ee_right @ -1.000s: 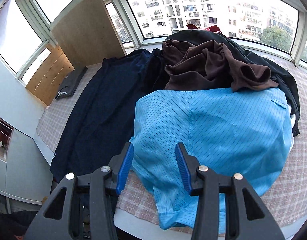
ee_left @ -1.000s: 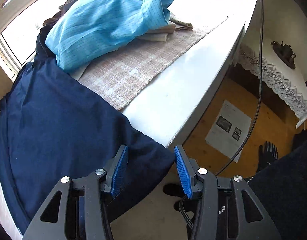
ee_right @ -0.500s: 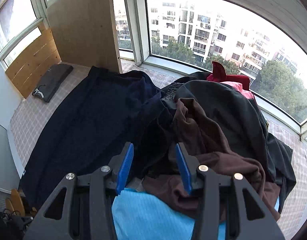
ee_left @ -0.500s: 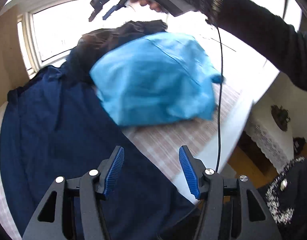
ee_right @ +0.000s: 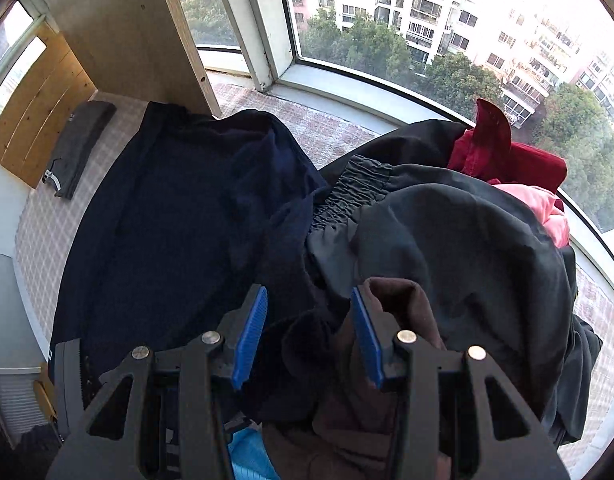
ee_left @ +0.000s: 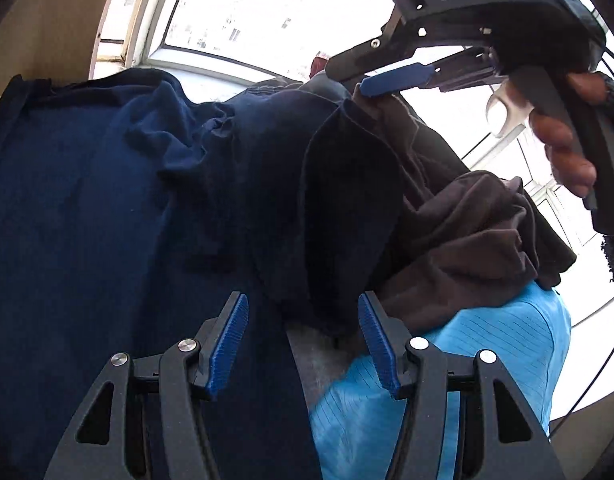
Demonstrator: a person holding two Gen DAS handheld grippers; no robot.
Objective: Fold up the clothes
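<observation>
Both grippers have advanced from the table edge over the clothes pile: the left gripper (ee_left: 303, 340) hangs wide open above the navy garment (ee_left: 87, 220), and the right gripper (ee_right: 307, 332), jaws also wide and empty, reaches the brown garment (ee_right: 391, 300), indicating that garment selection is beginning.

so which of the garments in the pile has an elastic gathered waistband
The black garment in the middle of the pile: its ruched waistband shows beside the navy garment. The brown garment, red garment and pink garment show none.
</observation>
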